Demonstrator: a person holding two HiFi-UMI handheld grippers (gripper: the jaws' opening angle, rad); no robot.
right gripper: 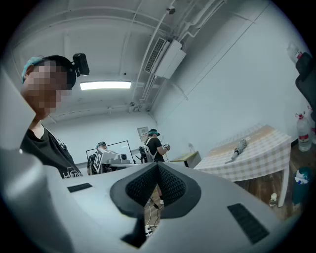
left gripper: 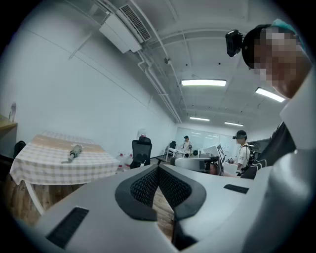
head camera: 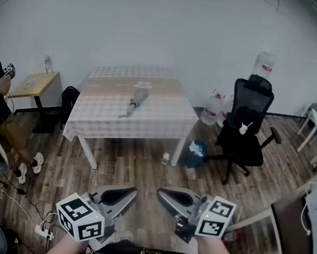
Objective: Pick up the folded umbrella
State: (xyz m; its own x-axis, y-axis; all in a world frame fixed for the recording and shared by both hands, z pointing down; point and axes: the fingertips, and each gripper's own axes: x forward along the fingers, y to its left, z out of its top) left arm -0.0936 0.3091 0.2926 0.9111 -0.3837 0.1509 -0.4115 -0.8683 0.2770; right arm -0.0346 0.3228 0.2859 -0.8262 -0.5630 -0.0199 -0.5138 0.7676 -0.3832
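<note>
The folded umbrella (head camera: 135,103) is a slim grey bundle, collapsed short and tapering to a thin end on the side nearer me. It lies flat and slantwise on the table (head camera: 165,121), on a pale checked cloth with a tan band across it. The thicker end rests on that band and the thin end on the checks. It sits near the middle of the tabletop, with nothing touching it that I can see. A black office chair (head camera: 246,125) stands to the right of the table.

The table is well apart from me, across a stretch of wooden floor (head camera: 142,170). I hold both grippers low in front of my body, side by side, with their marker cubes toward me.

My left gripper (head camera: 131,193) has its jaws closed. In the left gripper view the ribbed black pads (left gripper: 145,187) meet at the tips, with nothing between them and only floor showing in the slit below.

My right gripper (head camera: 162,193) is the same: jaws together, pads meeting at the tips, gripping nothing. Neither gripper touches the umbrella.
</note>
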